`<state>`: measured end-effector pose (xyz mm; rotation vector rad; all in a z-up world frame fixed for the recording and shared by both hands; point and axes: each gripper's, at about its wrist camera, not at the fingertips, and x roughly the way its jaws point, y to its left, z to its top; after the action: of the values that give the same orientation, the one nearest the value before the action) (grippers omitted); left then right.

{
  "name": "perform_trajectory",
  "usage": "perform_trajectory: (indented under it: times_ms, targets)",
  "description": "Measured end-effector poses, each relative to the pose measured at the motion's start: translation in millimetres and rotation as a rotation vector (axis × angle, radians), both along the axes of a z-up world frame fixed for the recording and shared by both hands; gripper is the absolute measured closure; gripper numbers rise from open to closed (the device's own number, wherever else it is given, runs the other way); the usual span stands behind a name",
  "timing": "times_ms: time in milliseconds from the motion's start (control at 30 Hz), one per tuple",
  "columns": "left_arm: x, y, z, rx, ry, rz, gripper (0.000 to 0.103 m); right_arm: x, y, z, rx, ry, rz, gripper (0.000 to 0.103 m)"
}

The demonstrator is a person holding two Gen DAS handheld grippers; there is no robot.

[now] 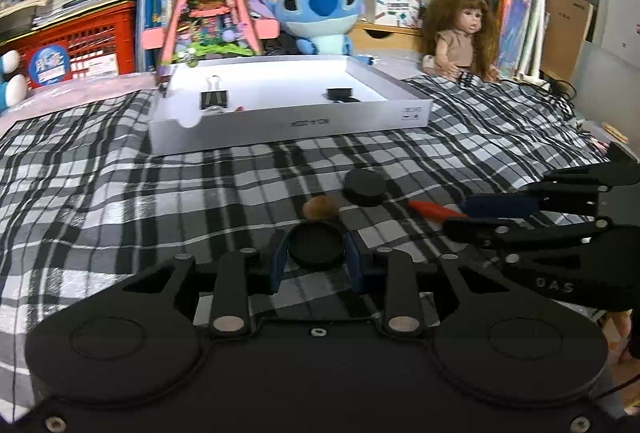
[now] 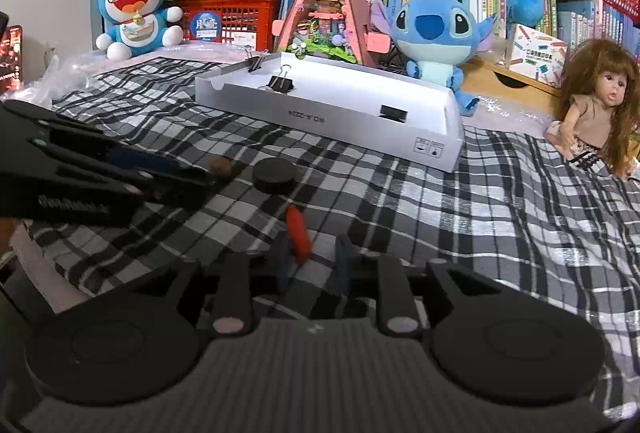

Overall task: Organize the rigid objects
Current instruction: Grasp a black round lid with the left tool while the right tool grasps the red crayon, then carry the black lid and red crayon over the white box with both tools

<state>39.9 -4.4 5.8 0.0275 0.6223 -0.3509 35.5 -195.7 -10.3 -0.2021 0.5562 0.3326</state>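
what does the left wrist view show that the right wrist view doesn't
Only the left wrist view: the round black lid between the left hand-held gripper's blue pads. Only the right wrist view: a blue-and-white cat plush, a black binder clip on the box rim. Both: white cardboard box, black round puck, red marker pen, brown ball.

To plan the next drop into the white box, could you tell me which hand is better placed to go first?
Left, I think. The left gripper is shut on the black cap, ready to carry to the white box. The right gripper only straddles the red pen, pads open.
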Motion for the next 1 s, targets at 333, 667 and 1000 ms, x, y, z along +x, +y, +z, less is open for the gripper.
perform_trajectory:
  times_ms: [333,667,1000]
  targets:
    - [2,7,-1,0.003,0.003,0.04,0.073,12,-14,1,-0.022,0.012,-0.167,0.043]
    - [1,8,-2,0.001,-0.001,0.06,0.073,2,-1,5,0.111,0.018,-0.131,0.031]
    - [2,8,-1,-0.004,-0.002,0.07,0.073,16,17,-4,0.047,0.011,-0.094,0.053]
